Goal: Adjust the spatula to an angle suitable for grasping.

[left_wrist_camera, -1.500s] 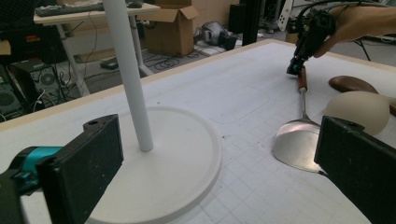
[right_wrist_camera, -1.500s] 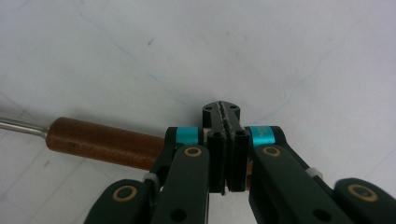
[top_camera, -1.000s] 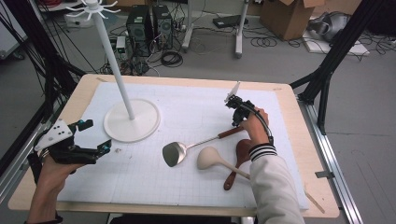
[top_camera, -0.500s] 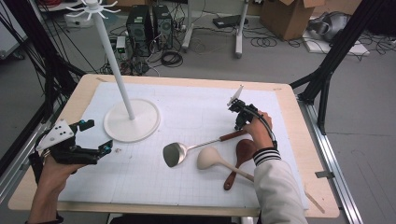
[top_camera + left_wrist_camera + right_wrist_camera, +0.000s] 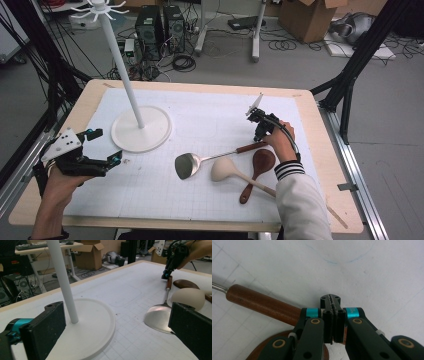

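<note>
A metal ladle (image 5: pixel 186 165) with a brown wooden handle (image 5: pixel 252 147) lies mid-table, its bowl (image 5: pixel 157 320) toward my left gripper. My right gripper (image 5: pixel 258 136) points down at the end of that handle (image 5: pixel 262 305). Its jaws (image 5: pixel 330 298) are shut, pad against pad, with nothing between them and the handle just beside them. A pale wooden ladle (image 5: pixel 225 169) and a dark wooden spoon (image 5: pixel 262 160) lie close by. My left gripper (image 5: pixel 106 146) hovers at the table's left, open and empty, with its pads (image 5: pixel 45 332) wide apart. It faces the white stand (image 5: pixel 82 322).
The white stand's round base (image 5: pixel 141 129) and tall pole (image 5: pixel 122 65) with hooks on top occupy the left middle of the white gridded mat (image 5: pixel 210 115). A thin wooden stick (image 5: pixel 337 216) lies near the table's front right corner. Stands, cables and boxes crowd the floor beyond.
My right gripper has edged slightly down and right toward the end of the ladle's handle, jaws still shut. My left gripper has held still.
</note>
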Tool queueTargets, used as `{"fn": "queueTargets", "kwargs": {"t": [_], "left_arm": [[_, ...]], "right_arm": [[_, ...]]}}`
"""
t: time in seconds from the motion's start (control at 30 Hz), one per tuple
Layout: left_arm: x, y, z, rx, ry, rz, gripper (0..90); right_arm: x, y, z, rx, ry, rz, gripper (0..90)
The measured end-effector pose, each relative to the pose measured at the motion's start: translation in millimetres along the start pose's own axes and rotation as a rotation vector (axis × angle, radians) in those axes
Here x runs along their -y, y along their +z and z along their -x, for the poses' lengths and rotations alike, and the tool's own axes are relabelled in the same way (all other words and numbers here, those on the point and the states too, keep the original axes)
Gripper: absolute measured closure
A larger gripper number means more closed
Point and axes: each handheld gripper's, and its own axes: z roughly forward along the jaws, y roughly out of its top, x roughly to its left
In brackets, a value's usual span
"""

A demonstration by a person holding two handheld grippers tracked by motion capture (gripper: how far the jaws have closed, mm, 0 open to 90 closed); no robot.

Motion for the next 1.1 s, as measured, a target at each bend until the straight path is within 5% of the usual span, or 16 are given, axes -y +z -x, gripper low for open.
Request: {"fn": "queueTargets", "kwargs": {"t": [0.23, 0.6, 0.9, 1.1], "left_arm": [[0.0, 0.6, 0.4, 0.002, -0.001, 0.001, 1.7], [0.2, 1.0, 0.0, 0.003, -0.001, 0.000, 1.7], [0.2, 1.2, 0.3, 0.002, -0.001, -0.001, 1.7], [0.2, 2.1, 0.8, 0.005, 0.001, -0.002, 1.7]], "right_arm": [[2.5, 0.0, -0.3, -0.004, -0.014, 0.002, 89.4], [4.0, -17.9, 0.4, -0.014, -0.057, 0.101, 82.1], [4.6, -34.9, -3.8, -0.028, -0.093, 0.159, 59.3], [2.1, -44.2, -9.7, 0.008, -0.200, 0.191, 31.5]]}}
